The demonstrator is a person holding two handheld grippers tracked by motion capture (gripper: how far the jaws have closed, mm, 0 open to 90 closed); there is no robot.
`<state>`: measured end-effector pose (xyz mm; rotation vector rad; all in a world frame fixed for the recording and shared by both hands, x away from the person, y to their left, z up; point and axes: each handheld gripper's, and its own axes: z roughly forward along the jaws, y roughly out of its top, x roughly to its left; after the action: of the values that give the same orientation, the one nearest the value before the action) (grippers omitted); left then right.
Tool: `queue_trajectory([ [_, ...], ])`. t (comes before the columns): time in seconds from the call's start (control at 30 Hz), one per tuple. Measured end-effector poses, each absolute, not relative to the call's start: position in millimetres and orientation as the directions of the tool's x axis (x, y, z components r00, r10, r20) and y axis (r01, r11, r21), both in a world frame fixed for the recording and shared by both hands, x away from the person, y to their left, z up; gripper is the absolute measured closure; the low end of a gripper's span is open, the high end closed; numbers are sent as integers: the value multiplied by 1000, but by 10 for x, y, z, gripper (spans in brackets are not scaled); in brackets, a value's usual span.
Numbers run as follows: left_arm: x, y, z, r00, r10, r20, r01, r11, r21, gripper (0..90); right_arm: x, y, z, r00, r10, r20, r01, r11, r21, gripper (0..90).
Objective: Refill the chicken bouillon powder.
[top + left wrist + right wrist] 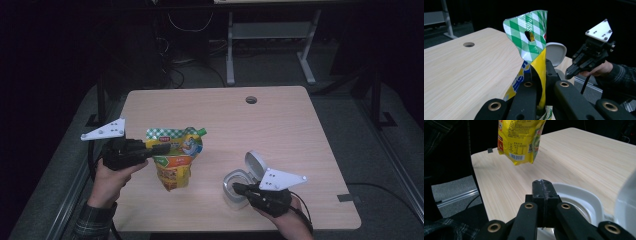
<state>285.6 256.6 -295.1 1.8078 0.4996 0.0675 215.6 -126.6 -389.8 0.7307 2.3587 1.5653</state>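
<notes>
My left gripper (159, 148) clenches the yellow, green-checked plastic pouch (176, 159) by its upper edge, hanging clear above the table (280, 130). It looks soft and slippery, best pinched at the flat seam. My right gripper (237, 187) fingers meet on the white lidded container (246, 181) rim at near right.

Pretty dim overall, the room behind is basically black and only the wooden table (280, 125) catches decent light from above. The high view is soft and a bit grainy. Both gripper views are sharper at mid range, but the close-up black jaws go blurry at the bottom. The yellow pouch (175, 155) gets slight glare on its foil and casts a faint shadow on the table.
</notes>
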Motion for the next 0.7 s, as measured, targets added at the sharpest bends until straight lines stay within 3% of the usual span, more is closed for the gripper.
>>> queue_trajectory([
  [0.7,2735,2426,-2723,930,299,-213,280,-204,938,900,2399,-722,-3833,-855,513,76,278,330,902,899],
])
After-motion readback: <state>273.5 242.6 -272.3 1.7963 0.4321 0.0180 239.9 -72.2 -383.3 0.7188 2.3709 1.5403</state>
